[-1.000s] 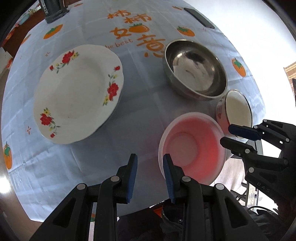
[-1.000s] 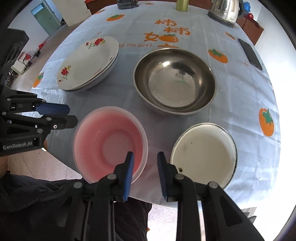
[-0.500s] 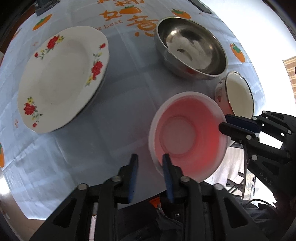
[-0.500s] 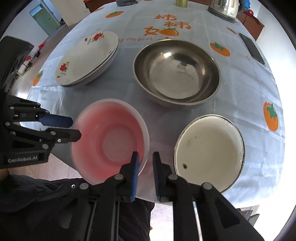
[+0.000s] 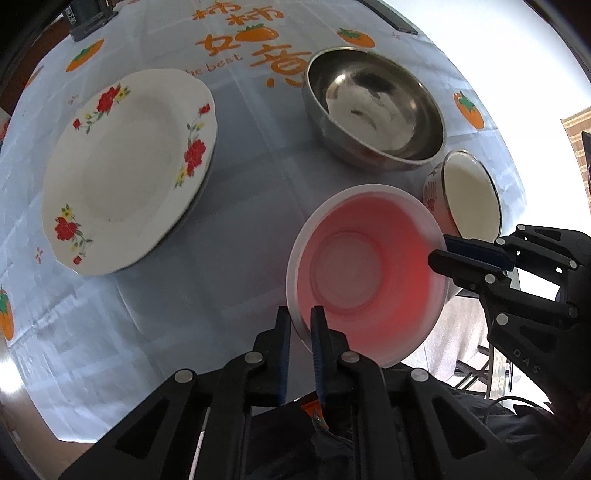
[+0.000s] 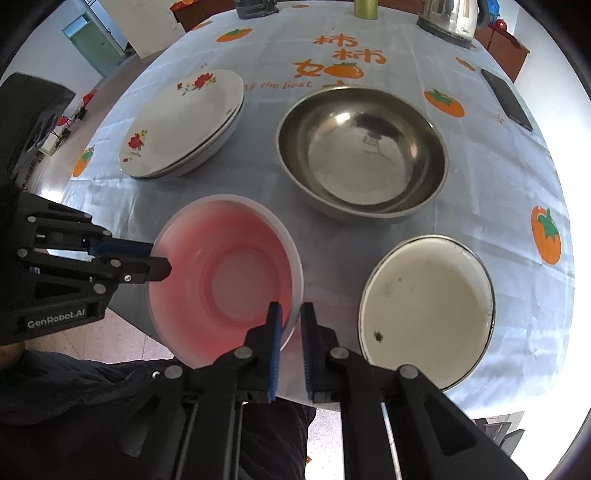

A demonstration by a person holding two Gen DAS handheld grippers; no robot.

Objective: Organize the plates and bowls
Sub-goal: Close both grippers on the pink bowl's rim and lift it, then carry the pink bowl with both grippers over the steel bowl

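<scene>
A translucent pink bowl [image 5: 362, 273] [image 6: 229, 277] sits at the near table edge and overhangs it, held from both sides. My left gripper [image 5: 297, 314] [image 6: 159, 258] has the bowl's left rim between its blue pads, and its jaws are still closing on it. My right gripper [image 6: 290, 310] [image 5: 439, 251] is shut on the opposite rim. A large steel bowl [image 5: 373, 107] [image 6: 362, 155] stands behind the pink one. A white enamel bowl [image 5: 469, 195] [image 6: 424, 310] is to its right. A stack of flowered plates [image 5: 125, 166] [image 6: 184, 122] lies at the left.
The round table wears a pale blue cloth [image 6: 498, 192] printed with orange persimmons. A dark phone [image 6: 506, 99] lies at the far right and a steel kettle [image 6: 450, 18] at the back. A person's dark clothing fills the near side below the table edge.
Both grippers closed from partly open onto the pink bowl's rim, one on each side. The bowl now sits slightly nearer and overhangs the table edge more.
</scene>
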